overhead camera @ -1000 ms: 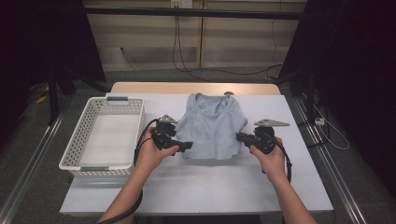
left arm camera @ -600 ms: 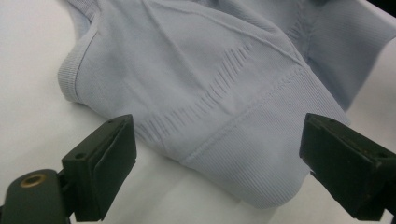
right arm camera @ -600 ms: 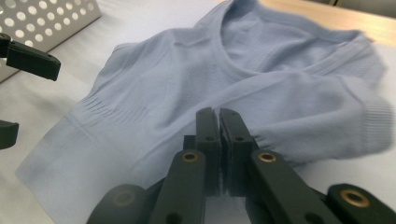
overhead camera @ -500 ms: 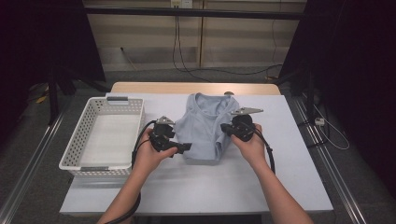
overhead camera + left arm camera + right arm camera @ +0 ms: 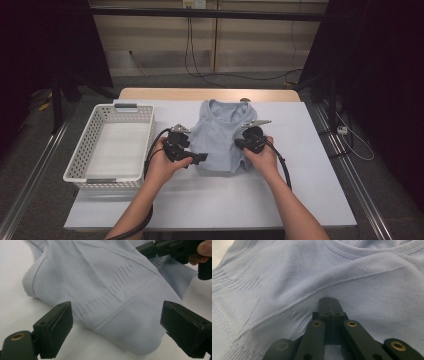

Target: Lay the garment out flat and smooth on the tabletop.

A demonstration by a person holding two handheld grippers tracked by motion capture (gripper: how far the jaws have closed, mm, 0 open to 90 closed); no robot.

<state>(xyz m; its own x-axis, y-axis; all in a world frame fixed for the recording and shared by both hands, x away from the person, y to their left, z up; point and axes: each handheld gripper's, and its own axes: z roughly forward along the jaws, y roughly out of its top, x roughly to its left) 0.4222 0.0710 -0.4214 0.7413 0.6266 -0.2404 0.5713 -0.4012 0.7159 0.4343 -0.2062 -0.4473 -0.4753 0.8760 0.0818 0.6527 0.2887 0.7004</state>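
A light blue sleeveless top (image 5: pixel 220 134) lies on the white table (image 5: pixel 300 190), neck toward the far side. My right gripper (image 5: pixel 239 143) is shut on the top's right side and holds it folded over toward the middle; in the right gripper view the closed jaws (image 5: pixel 329 302) pinch a ridge of ribbed fabric (image 5: pixel 287 277). My left gripper (image 5: pixel 200 159) is open at the top's lower left corner. In the left gripper view its jaws stand wide apart (image 5: pixel 120 327) over the hem (image 5: pixel 112 290), with the right gripper (image 5: pixel 142 248) at the upper right.
A white perforated basket (image 5: pixel 75 170) stands empty on the left of the table, close to my left hand. Cables trail from both grippers toward the near edge. The table's right half and front strip are bare.
My right gripper has moved left and slightly away, carrying the top's right side over the middle, so the garment looks narrower. The left gripper has stayed put and open.
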